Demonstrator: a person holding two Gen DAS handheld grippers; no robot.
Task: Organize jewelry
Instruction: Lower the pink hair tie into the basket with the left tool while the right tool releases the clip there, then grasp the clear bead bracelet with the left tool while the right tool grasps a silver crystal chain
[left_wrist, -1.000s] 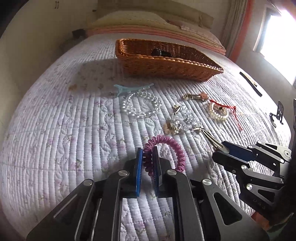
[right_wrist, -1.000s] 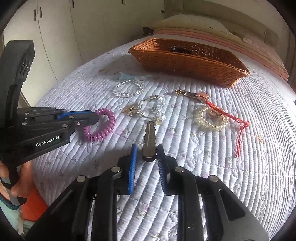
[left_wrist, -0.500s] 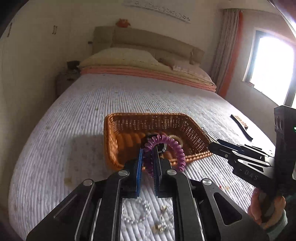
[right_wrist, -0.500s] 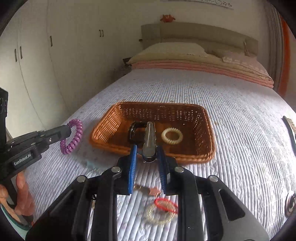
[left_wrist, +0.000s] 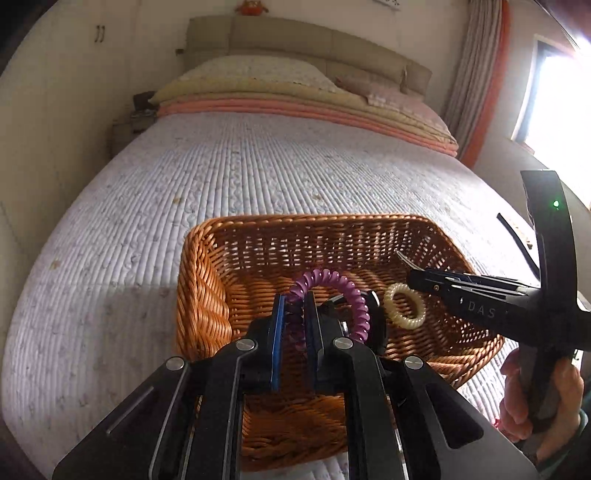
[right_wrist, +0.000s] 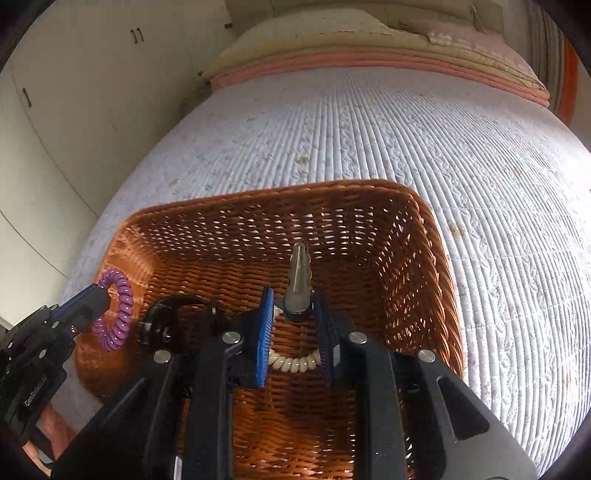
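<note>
My left gripper (left_wrist: 294, 302) is shut on a purple spiral hair tie (left_wrist: 340, 286) and holds it over the near left part of the brown wicker basket (left_wrist: 207, 280). It shows at the left of the right wrist view (right_wrist: 101, 295) with the tie (right_wrist: 116, 314). My right gripper (right_wrist: 293, 299) is shut on a metal hair clip (right_wrist: 298, 273) above the basket (right_wrist: 436, 258); it also shows in the left wrist view (left_wrist: 410, 275). A cream spiral hair tie (left_wrist: 404, 306) and a black clip (right_wrist: 173, 317) lie in the basket.
The basket sits on a white quilted bed (left_wrist: 240, 177). Pillows and folded blankets (left_wrist: 295, 96) lie at the headboard end. White cupboards (right_wrist: 74, 92) stand to the left, a window (left_wrist: 561, 92) to the right.
Both grippers have lifted from the loose jewelry on the quilt and moved forward over the basket, each carrying its item. The remaining jewelry has dropped out of view.
</note>
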